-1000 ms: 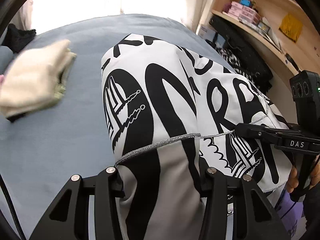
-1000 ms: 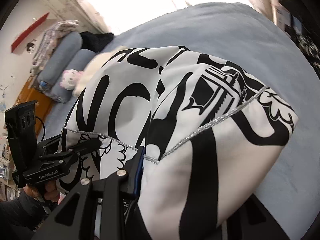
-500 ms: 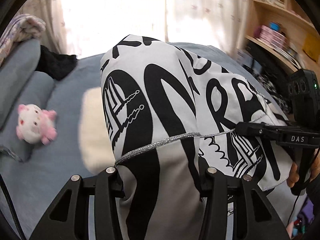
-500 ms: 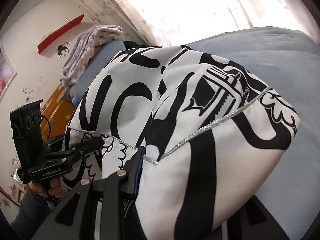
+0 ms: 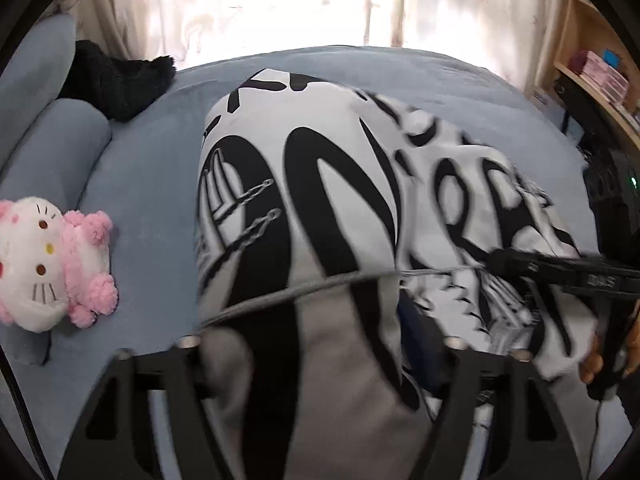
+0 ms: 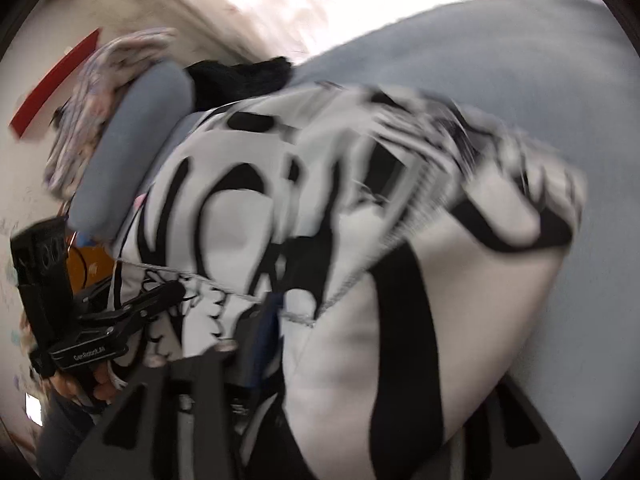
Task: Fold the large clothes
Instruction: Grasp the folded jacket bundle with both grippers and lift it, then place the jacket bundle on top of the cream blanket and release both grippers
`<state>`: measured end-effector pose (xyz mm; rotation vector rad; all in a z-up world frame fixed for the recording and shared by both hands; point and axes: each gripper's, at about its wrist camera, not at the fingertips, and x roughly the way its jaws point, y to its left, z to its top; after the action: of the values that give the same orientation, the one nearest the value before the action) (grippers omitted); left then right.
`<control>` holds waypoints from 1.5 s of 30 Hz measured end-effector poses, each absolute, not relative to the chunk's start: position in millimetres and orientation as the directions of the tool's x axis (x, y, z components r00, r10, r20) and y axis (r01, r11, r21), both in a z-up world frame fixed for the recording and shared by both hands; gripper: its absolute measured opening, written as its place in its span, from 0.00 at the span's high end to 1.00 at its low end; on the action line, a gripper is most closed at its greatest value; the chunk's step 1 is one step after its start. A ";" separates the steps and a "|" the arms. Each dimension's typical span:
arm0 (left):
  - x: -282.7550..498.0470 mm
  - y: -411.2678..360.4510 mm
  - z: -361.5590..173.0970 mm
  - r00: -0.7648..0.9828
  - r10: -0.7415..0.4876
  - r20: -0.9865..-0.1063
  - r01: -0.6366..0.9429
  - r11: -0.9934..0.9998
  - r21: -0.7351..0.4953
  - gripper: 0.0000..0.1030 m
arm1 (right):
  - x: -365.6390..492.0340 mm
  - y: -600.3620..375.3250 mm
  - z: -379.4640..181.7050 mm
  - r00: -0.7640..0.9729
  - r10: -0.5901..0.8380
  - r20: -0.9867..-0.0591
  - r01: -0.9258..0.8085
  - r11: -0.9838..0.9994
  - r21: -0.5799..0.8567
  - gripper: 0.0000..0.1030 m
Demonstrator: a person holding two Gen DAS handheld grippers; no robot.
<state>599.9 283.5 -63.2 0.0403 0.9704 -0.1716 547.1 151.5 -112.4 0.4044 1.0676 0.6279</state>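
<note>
A large white garment with bold black lettering (image 5: 320, 208) hangs folded over both grippers above a blue-grey bed (image 5: 152, 184). My left gripper (image 5: 320, 352) is shut on the garment, cloth bunched between its fingers and draped over them. In the right wrist view the same garment (image 6: 360, 208) fills the frame, and my right gripper (image 6: 256, 344) is shut on its silver-stitched hem. The right gripper also shows in the left wrist view (image 5: 552, 268), the left one in the right wrist view (image 6: 132, 312). Both views are blurred.
A pink-and-white plush toy (image 5: 48, 264) lies on the bed at left, beside grey bolster pillows (image 5: 52, 148). A black fluffy item (image 5: 120, 80) lies at the bed's far left. A wooden shelf (image 5: 600, 80) with boxes stands at right. Curtains (image 5: 280, 4) hang behind.
Both grippers have swung with the garment. The left view has tilted down toward the bed, and the plush toy is now larger at left; the cream item is out of view.
</note>
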 end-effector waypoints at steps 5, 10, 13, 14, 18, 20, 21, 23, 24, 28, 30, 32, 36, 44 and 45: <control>594.3 303.3 -64.7 0.568 -0.203 -0.798 0.168 0.977 -0.129 0.22 | 526.8 133.9 -102.3 0.336 0.659 -0.673 -0.336 0.751 0.568 0.50; 569.0 316.0 -41.4 0.640 -0.130 -0.758 0.099 0.991 -0.086 0.22 | 492.5 115.9 -69.1 0.408 0.534 -0.741 -0.365 0.839 0.404 0.50; 544.0 315.2 -16.4 0.705 -0.072 -0.705 0.051 0.997 -0.051 0.30 | 474.7 115.0 -48.2 0.492 0.475 -0.729 -0.378 0.871 0.313 0.50; 535.4 312.7 -7.0 0.722 -0.068 -0.688 0.046 0.998 -0.051 0.38 | 469.5 114.4 -41.9 0.514 0.470 -0.717 -0.383 0.875 0.298 0.51; 518.3 299.5 6.8 0.725 -0.093 -0.682 0.068 0.996 -0.064 0.81 | 451.9 126.7 -21.9 0.576 0.491 -0.653 -0.411 0.865 0.288 0.72; 516.5 288.3 -0.6 0.706 -0.084 -0.704 0.087 0.996 -0.032 0.86 | 443.8 139.8 -18.6 0.577 0.515 -0.634 -0.445 0.849 0.284 0.79; 516.5 281.5 -7.5 0.692 -0.072 -0.719 0.097 0.995 -0.006 0.86 | 443.0 148.4 -21.0 0.565 0.516 -0.643 -0.456 0.846 0.278 0.79; 517.6 273.2 -23.1 0.671 -0.023 -0.741 0.093 0.994 0.053 0.86 | 446.6 162.7 -32.9 0.562 0.471 -0.680 -0.437 0.867 0.239 0.81; 518.6 272.1 -31.5 0.666 0.008 -0.746 0.081 0.993 0.083 0.86 | 450.7 167.3 -43.6 0.567 0.420 -0.709 -0.414 0.889 0.196 0.84; 527.2 282.2 -59.5 0.611 0.056 -0.789 0.035 0.995 0.098 0.86 | 463.1 145.6 -73.1 0.550 0.387 -0.740 -0.356 0.910 0.211 1.00; 527.4 283.0 -64.1 0.612 0.059 -0.789 0.024 0.995 0.093 0.86 | 465.6 131.9 -74.9 0.522 0.445 -0.727 -0.357 0.889 0.288 1.00; 525.2 278.5 -62.4 0.626 0.077 -0.776 0.019 0.993 0.114 0.86 | 462.5 127.2 -70.5 0.532 0.435 -0.727 -0.348 0.894 0.281 1.00; 517.5 273.3 -54.8 0.634 0.086 -0.769 -0.004 0.994 0.108 0.81 | 452.6 113.9 -57.6 0.525 0.440 -0.728 -0.327 0.894 0.305 0.96; 460.6 257.7 -6.9 0.649 0.024 -0.761 -0.040 0.999 -0.003 0.44 | 380.2 88.6 -11.0 0.503 0.463 -0.730 -0.361 0.880 0.309 0.96; 450.7 253.6 0.4 0.651 0.015 -0.759 -0.038 0.999 -0.012 0.39 | 372.2 85.0 -5.1 0.501 0.468 -0.728 -0.362 0.877 0.315 0.96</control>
<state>450.7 253.6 0.4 -0.0277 0.8612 0.0300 372.2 85.0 -5.1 0.1273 0.9177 0.5032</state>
